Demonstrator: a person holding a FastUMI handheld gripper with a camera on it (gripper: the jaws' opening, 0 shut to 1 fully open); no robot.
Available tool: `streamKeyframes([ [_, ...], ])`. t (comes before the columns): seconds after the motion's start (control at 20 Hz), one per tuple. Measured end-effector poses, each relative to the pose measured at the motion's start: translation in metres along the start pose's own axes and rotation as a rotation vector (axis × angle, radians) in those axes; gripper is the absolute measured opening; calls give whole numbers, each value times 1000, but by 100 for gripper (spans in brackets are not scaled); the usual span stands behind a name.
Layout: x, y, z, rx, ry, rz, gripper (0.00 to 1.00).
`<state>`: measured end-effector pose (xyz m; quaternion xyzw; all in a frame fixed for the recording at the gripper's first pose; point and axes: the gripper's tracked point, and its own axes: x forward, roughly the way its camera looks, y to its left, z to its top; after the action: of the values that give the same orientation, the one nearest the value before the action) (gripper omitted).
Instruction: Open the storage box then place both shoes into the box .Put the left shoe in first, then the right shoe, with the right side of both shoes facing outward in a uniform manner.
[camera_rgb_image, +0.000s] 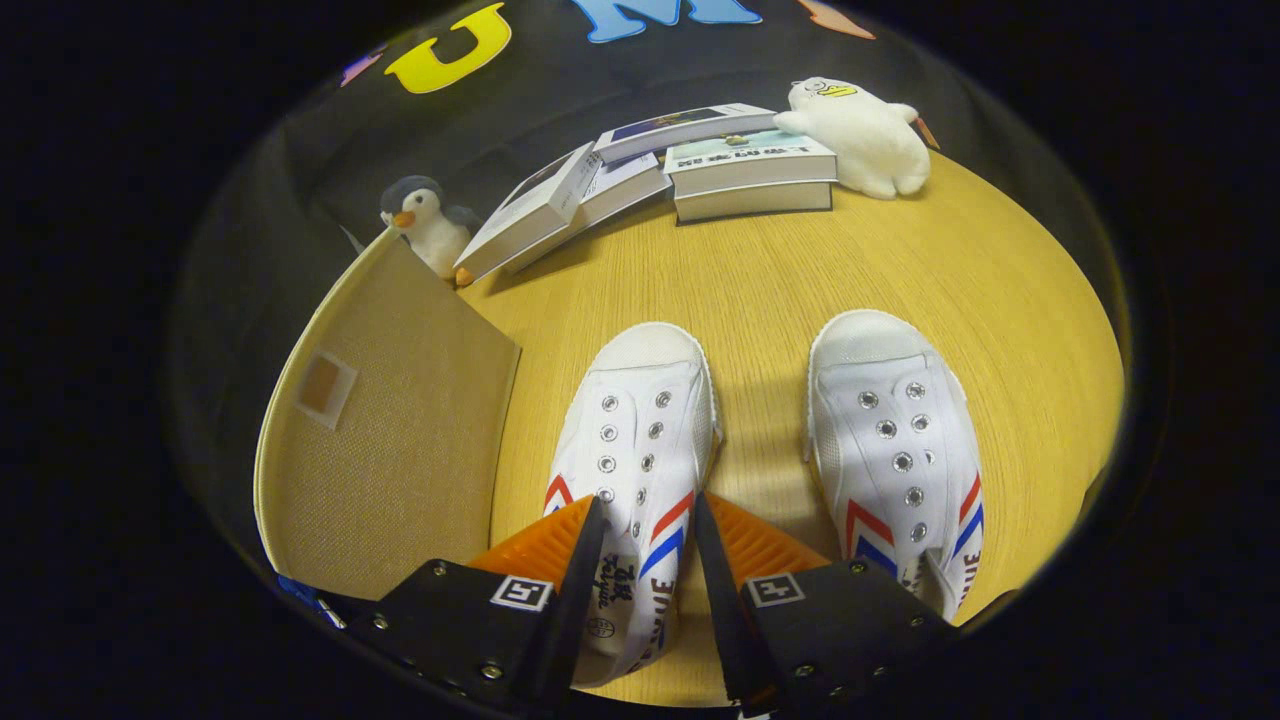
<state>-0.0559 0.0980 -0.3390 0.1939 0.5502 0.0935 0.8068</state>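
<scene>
1. Gripper (648, 530) is part open, its fingers straddling the heel end of the left shoe (632, 450); whether they press it, I cannot tell. This suits the left-first order.
2. Right shoe (897, 450) sits parallel beside it on the table (760, 270), toes pointing away.
3. Storage box (390, 440), a beige fabric one, stands just left of the shoes, within easy reach.
4. Books (700, 165) and two plush toys sit well beyond.

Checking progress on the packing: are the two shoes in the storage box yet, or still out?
Out. Both shoes stand on the table, beside the storage box; the gripper straddles the left one.
</scene>
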Motion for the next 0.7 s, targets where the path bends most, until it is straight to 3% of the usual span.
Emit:
streamKeyframes([
  [0.15,6,-5,-3,27,24,2,56],
  [0.25,1,-9,-2,100,11,8,19],
  [0.4,-3,-10,4,153,-5,21,19],
  [0.45,2,-9,-4,153,27,15,1],
  [0.7,-5,1,-4,228,49,70,1],
])
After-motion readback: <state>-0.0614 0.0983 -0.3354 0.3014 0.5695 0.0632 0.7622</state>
